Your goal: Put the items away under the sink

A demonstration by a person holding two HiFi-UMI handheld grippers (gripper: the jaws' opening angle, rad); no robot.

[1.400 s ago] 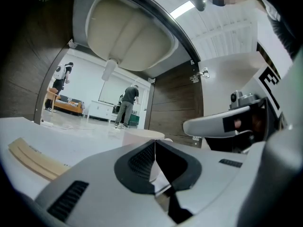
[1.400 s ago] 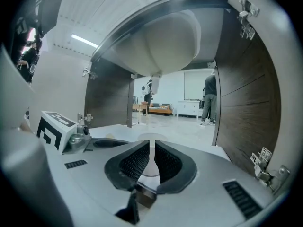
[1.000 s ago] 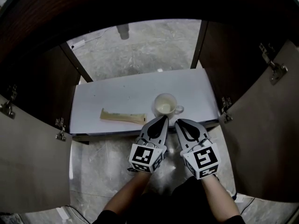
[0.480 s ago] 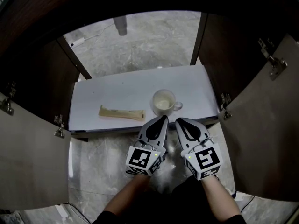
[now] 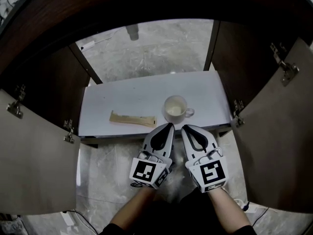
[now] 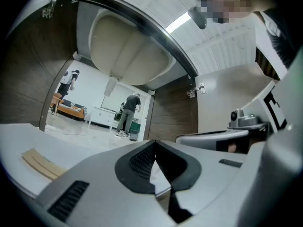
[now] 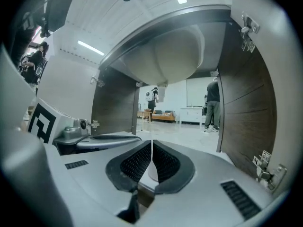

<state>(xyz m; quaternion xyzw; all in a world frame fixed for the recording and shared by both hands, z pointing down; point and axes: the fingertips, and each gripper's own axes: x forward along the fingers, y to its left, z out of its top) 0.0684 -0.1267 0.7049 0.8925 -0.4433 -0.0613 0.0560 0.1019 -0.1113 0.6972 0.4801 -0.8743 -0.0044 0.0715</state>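
**Cup and packet on the shelf, both tongs empty**

At lower centre of the head view the left gripper (image 5: 169,127) and right gripper (image 5: 186,128) sit side by side, with their tips just short of the front edge of the white shelf (image 5: 117,94). Each pair of jaws is pressed together with nothing between them (each gripper's own view shows the pads meeting). The cup (image 5: 175,109) stands upright on the shelf just beyond the tips. The flat tan packet (image 5: 132,119) lies to its left, apart from it and near the front edge.

The stowing looks done, so the step in hand is probably getting clear. Both grippers should draw straight back, avoiding the cup's handle, which points toward the right gripper. The left door (image 5: 34,165) and right door (image 5: 281,146) stand wide open at the frame's sides, so any sideways swing risks hitting them. The sink bowl (image 7: 165,51) hangs overhead, and the drain pipe (image 5: 132,32) drops at upper centre, well behind the shelf.
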